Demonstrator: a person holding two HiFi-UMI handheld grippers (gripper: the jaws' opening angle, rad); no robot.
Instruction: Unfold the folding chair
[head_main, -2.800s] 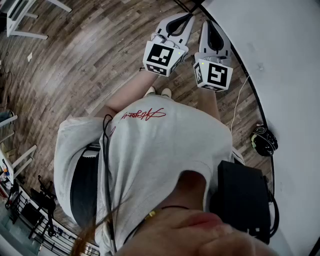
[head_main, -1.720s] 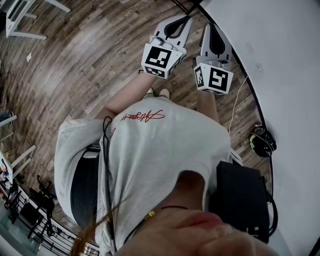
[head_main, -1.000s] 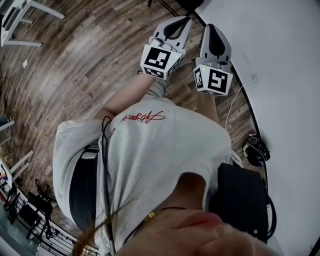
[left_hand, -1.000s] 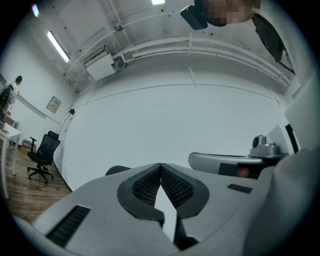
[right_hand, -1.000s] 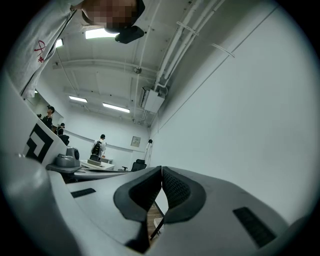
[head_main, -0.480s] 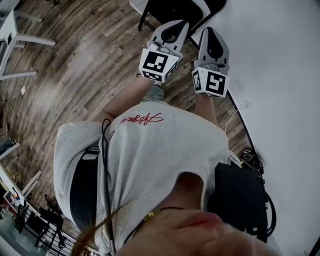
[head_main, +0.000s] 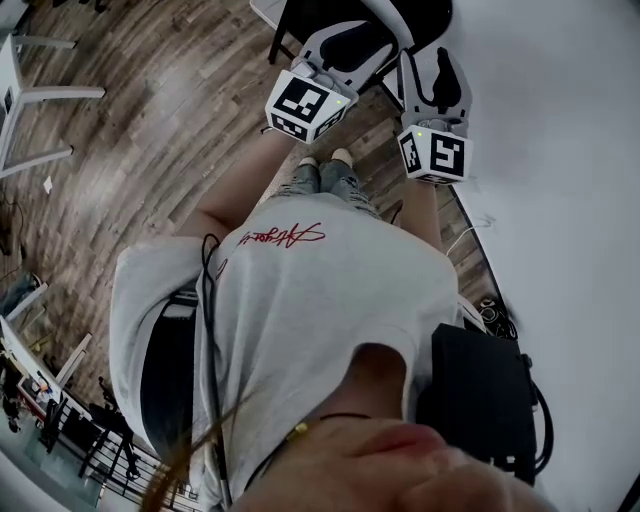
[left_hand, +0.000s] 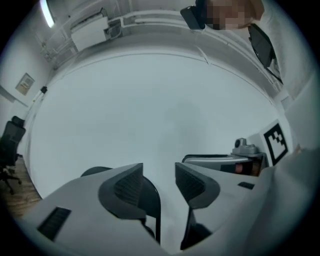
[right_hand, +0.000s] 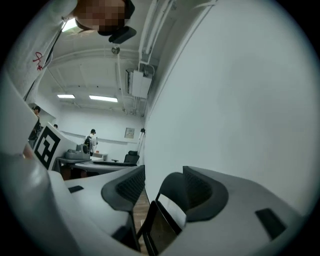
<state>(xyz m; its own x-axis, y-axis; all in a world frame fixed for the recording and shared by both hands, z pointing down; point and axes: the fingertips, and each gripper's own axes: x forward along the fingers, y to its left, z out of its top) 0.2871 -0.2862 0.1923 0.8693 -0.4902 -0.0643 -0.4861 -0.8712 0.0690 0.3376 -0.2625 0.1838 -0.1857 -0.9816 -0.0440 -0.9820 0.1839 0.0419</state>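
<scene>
- Since half a second ago the folding chair (head_main: 305, 12) has come further into the top of the head view, and both grippers have moved up to it, their jaws now parting where they were closed.
- Left gripper (head_main: 352, 45): jaws opening, nothing pressed between the pads. Its own view shows the chair's dark back through the gap, beyond the tips.
- Right gripper (head_main: 428, 68): jaws opening too, and likewise empty. The chair's frame shows between them in its view, but not touching.
- The chair stands on the wooden floor (head_main: 150, 120) close against the white wall (head_main: 560, 150). It looks folded and leaning there, though the wide-angle views make that hard to confirm.
- Judged step: reaching in to take hold, with the unfolding not yet begun.
- Risks from here:
  - Closing too early would pinch air or glance off the frame, because neither gripper has a tube between its pads yet.
  - A nudge at the top could slide the chair's feet out along the smooth floor and drop it.
  - Pulling with one gripper alone might drag the whole chair instead of spreading seat from back.
</scene>
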